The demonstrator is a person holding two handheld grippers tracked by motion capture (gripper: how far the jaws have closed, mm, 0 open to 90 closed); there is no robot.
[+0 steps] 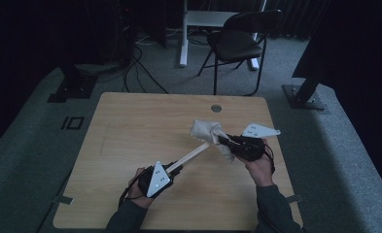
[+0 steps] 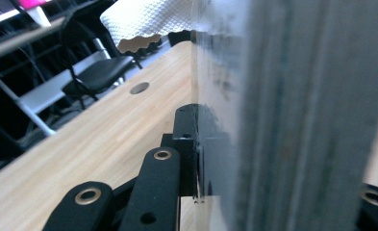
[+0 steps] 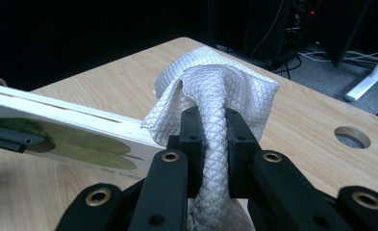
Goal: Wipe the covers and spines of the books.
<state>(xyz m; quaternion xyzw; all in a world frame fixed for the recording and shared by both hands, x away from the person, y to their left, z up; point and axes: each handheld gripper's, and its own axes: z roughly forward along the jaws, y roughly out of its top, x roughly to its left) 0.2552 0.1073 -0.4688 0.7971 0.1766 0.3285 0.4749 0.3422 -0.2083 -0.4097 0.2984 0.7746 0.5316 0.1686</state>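
A thin white board (image 1: 191,156) with green print (image 3: 66,130) is held slanted above the wooden table (image 1: 130,126). My left gripper (image 1: 171,168) is shut on its near end; in the left gripper view the board (image 2: 273,120) stands edge-on between the jaws of that gripper (image 2: 273,163). A white waffle-weave cloth (image 1: 205,130) is bunched at the board's far end. My right gripper (image 1: 223,141) is shut on the cloth (image 3: 215,91), which is pinched between the fingers of this gripper (image 3: 214,132) and rests against the board's end. The cloth (image 2: 148,21) hangs above the table.
The table has a round cable hole (image 1: 216,108) near its far edge. A black folding chair (image 1: 237,39) and a white desk leg (image 1: 182,34) stand behind it. Cables (image 1: 140,73) lie on the grey carpet at the far left.
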